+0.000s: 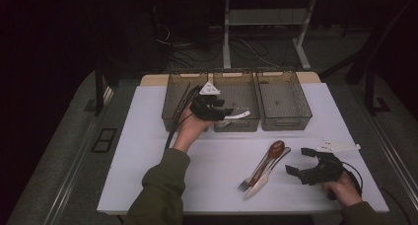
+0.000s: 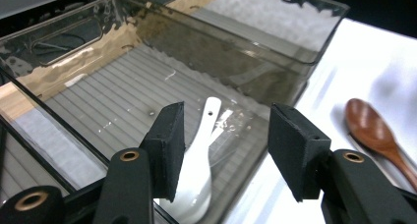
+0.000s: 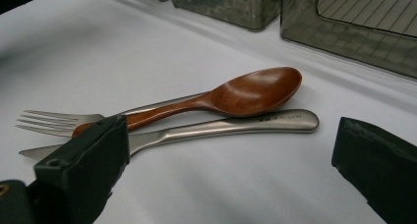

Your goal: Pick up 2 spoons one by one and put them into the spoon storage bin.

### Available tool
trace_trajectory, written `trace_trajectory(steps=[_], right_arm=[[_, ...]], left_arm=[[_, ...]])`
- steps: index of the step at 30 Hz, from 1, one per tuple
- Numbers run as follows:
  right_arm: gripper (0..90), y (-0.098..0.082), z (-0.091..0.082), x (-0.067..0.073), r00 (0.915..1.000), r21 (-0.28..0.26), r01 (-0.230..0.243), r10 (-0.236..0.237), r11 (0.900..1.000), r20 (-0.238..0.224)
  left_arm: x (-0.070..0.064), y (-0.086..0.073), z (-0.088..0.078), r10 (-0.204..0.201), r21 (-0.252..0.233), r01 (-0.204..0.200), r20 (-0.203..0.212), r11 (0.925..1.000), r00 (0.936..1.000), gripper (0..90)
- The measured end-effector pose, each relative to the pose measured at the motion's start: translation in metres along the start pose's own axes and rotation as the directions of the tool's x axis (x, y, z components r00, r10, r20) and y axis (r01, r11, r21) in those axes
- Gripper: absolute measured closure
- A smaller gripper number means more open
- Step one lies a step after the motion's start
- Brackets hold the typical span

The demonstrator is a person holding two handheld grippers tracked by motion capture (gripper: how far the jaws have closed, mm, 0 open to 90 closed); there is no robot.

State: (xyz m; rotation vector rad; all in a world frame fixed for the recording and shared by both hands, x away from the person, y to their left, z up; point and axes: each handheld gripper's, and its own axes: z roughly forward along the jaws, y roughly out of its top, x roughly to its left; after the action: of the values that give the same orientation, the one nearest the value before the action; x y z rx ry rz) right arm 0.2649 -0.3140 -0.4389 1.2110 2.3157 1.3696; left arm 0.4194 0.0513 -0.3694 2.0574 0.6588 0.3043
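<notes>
Both claws gape: left claw (image 1: 227,112) over white spoon (image 2: 199,172).

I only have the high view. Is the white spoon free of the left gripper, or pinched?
Observer: Free. In the left gripper view the left gripper has its jaws open, and the white spoon lies below them inside the bin.
Operator: Which way does it lie?
Observer: Bowl toward the near wall, handle pointing away from the gripper.
Operator: And the pile by the right gripper?
Observer: The wooden spoon rests on the fork, with the knife alongside; the right gripper is open and holds nothing.
</notes>
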Motion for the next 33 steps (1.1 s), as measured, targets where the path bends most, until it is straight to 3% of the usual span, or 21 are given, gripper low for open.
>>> trace_trajectory(steps=[7,10,23,30,33], right_arm=[[0.8,0.000,0.000,0.000,1.0000,0.001,0.002,-0.002,1.000,0.002],[0.8,0.000,0.000,0.001,1.0000,0.002,0.006,-0.006,1.000,0.000],[0.8,0.001,0.001,0.007,0.9998,-0.024,0.011,-0.010,1.000,0.015],[0.9,0.003,-0.004,0.006,0.9985,-0.023,0.019,-0.020,1.000,-0.051],[10.8,0.003,-0.007,0.006,0.9979,-0.014,0.015,-0.016,1.000,-0.063]], left_arm=[[-0.012,-0.008,-0.020,-0.009,-0.023,0.009,0.009,0.9997,0.9999,39.8],[-0.018,-0.015,-0.029,-0.030,-0.046,0.031,0.016,0.9985,0.9994,36.4],[-0.042,-0.065,-0.059,-0.045,-0.018,0.045,0.002,0.9988,0.9990,23.2],[-0.051,-0.089,-0.075,-0.046,-0.016,0.045,-0.016,0.9988,0.9988,16.7],[-0.055,-0.099,-0.081,-0.046,-0.014,0.046,-0.022,0.9989,0.9987,13.5]])
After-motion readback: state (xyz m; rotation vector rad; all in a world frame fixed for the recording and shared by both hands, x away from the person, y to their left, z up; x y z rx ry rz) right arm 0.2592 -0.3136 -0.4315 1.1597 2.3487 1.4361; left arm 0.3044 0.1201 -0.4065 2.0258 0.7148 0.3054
